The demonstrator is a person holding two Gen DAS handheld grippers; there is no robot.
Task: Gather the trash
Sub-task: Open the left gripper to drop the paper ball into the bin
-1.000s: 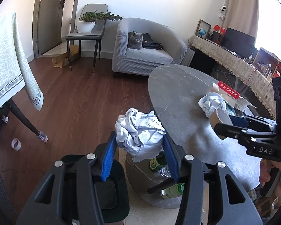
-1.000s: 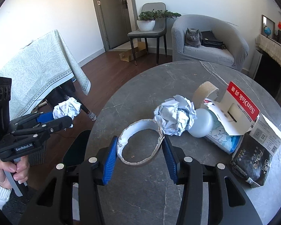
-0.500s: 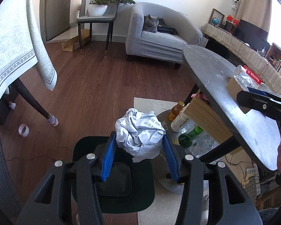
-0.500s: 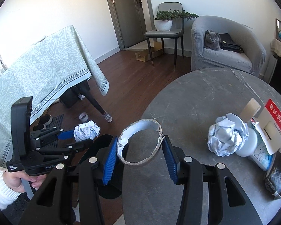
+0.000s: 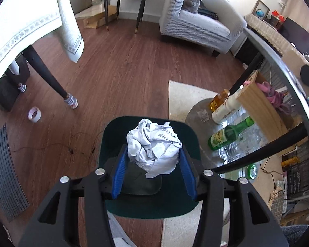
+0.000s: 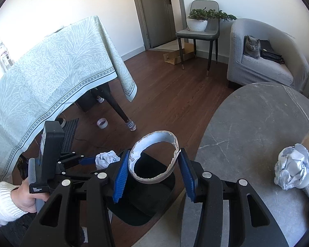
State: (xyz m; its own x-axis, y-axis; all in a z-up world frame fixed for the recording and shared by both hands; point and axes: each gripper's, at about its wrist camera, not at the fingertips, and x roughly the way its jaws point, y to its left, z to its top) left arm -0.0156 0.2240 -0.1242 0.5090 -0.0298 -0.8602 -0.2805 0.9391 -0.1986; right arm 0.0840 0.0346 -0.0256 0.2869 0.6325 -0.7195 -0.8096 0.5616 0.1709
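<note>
You face a dark wood floor [image 6: 164,94] and white walls [image 6: 61,4]. At two o'clock a grey armchair [image 6: 265,61] holds a cat [image 6: 251,46]; at nine o'clock hangs a pale green tablecloth [image 6: 51,72].

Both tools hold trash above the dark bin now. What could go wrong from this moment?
1. The left tool is opening with the paper ball over the bin, near its far rim; the light ball may bounce out onto the floor.
2. The cardboard ring in the right tool sits close to the left tool; dropping both together may make them collide.
</note>
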